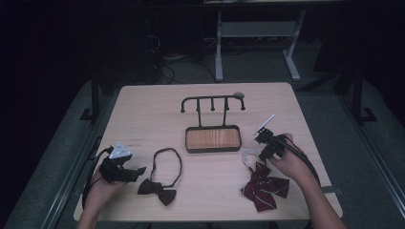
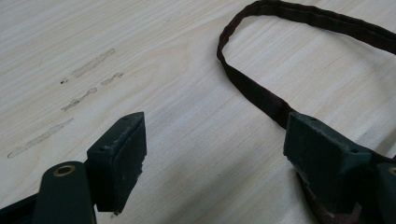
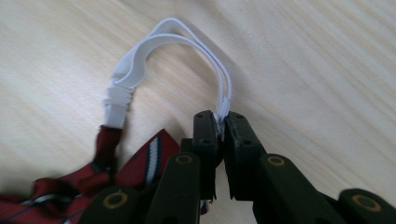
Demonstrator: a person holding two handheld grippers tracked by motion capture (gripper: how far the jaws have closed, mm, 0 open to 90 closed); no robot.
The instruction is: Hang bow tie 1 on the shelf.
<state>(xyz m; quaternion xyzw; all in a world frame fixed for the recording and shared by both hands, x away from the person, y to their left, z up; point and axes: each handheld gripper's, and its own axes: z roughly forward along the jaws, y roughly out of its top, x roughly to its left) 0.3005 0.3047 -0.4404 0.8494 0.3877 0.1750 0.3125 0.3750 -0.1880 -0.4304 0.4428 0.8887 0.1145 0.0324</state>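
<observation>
A dark maroon bow tie (image 1: 157, 190) lies on the table at front left, its dark strap loop (image 1: 167, 164) (image 2: 261, 93) stretching away from it. My left gripper (image 1: 135, 172) (image 2: 215, 154) rests open just left of the bow, one jaw over the strap's near end. At front right lies a red striped bow tie (image 1: 265, 188) (image 3: 140, 163) with a white elastic loop (image 1: 248, 156) (image 3: 154, 60). My right gripper (image 1: 263, 152) (image 3: 220, 126) is shut on that white elastic. A black hook rack (image 1: 212, 102) stands over a wooden tray (image 1: 213, 139) at the table's middle.
The light wooden table (image 1: 143, 114) has bare surface around the rack and between the two ties. Its edges lie close to both hands at the front. Desk legs (image 1: 218, 47) and cables (image 1: 165, 62) stand on the floor beyond the far edge.
</observation>
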